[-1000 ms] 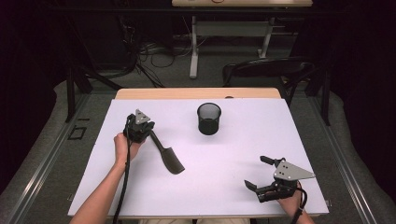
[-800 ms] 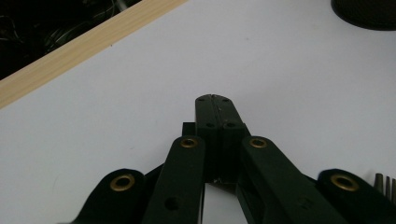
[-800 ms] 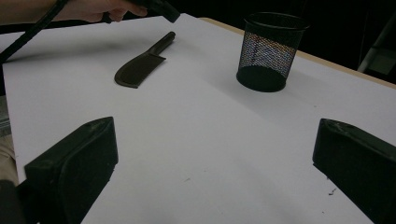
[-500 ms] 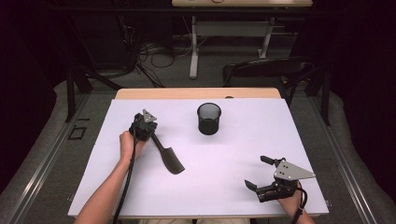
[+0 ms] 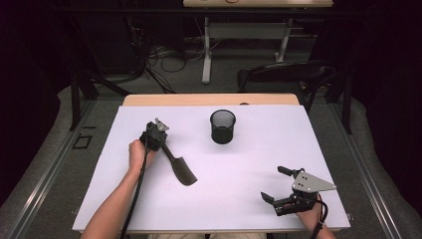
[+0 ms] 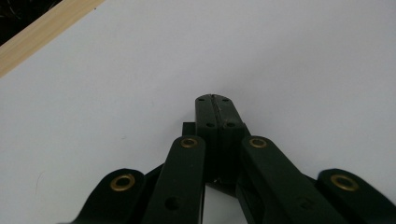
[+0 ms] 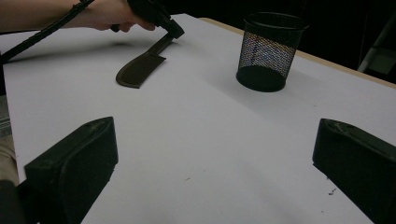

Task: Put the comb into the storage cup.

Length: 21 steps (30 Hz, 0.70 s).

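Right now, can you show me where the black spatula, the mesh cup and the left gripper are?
black spatula (image 5: 183,170), high view, on its wide blade.
mesh cup (image 7: 267,49), right gripper view, on its mesh wall.
left gripper (image 5: 160,140), high view, at its closed tips on the spatula handle.

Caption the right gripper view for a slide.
Left hand-held gripper meets a black spatula's handle on the white table, beside a mesh pen cup.

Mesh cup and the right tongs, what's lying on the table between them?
Nothing: in the right gripper view, bare white table runs from the right tongs to the mesh cup.
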Each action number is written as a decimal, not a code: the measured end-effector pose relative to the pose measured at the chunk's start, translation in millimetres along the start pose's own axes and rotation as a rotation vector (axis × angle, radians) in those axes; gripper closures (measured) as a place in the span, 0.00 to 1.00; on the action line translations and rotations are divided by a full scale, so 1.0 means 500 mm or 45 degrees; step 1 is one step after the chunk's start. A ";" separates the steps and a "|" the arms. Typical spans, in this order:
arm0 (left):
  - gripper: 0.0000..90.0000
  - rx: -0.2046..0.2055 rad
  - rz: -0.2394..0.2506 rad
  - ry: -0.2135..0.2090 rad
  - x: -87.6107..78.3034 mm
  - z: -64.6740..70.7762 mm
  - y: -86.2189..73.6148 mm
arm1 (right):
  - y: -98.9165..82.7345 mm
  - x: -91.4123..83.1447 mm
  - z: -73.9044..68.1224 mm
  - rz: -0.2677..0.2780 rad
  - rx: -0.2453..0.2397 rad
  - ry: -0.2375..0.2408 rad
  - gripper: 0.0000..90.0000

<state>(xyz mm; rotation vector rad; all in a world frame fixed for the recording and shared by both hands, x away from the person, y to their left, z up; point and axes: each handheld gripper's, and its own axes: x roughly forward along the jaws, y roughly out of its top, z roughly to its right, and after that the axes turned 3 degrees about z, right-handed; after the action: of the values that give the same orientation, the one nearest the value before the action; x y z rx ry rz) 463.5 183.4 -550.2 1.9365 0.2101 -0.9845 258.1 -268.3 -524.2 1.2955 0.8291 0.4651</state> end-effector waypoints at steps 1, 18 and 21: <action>1.00 -0.005 -0.001 -0.001 0.000 0.000 -0.001 | 0.000 0.000 0.000 -0.001 0.000 0.000 0.00; 1.00 -0.022 -0.070 0.010 -0.012 0.003 -0.018 | 0.000 0.000 0.000 -0.004 -0.001 0.000 0.00; 1.00 -0.034 -0.064 0.017 -0.017 0.004 -0.024 | 0.000 0.001 0.000 -0.003 -0.002 0.001 0.00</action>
<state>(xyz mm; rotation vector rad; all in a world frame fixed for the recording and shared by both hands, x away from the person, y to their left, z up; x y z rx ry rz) 450.7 190.7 -552.5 1.9217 0.2792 -0.9971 258.4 -267.9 -524.3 1.2930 0.8308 0.4638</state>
